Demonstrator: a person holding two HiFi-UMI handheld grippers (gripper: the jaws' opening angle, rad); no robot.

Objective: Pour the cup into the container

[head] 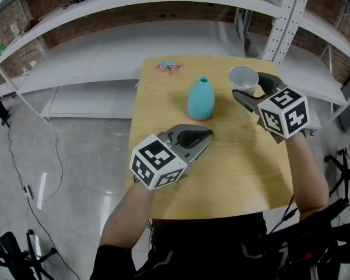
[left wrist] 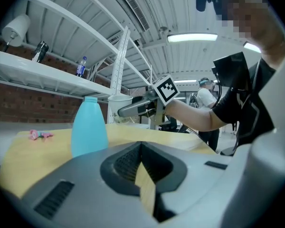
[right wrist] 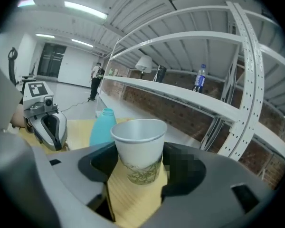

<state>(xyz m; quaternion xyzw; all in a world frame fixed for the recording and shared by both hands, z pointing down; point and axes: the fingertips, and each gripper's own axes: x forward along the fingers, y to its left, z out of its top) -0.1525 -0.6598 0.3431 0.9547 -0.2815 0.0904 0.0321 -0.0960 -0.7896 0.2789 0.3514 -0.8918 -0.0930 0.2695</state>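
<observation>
A white paper cup stands upright near the table's far right, and my right gripper is shut on its sides. The right gripper view shows that cup filling the gap between the jaws, with leaf print low on its wall. A pale blue bottle-shaped container with a narrow open neck stands left of the cup, apart from it. My left gripper hovers over the table's middle, shut and empty, just in front of the container. What the cup holds is hidden.
The wooden table carries a small pink object at its far left corner. White curved shelves and a perforated metal post stand behind the table. Bare floor with cables lies to the left.
</observation>
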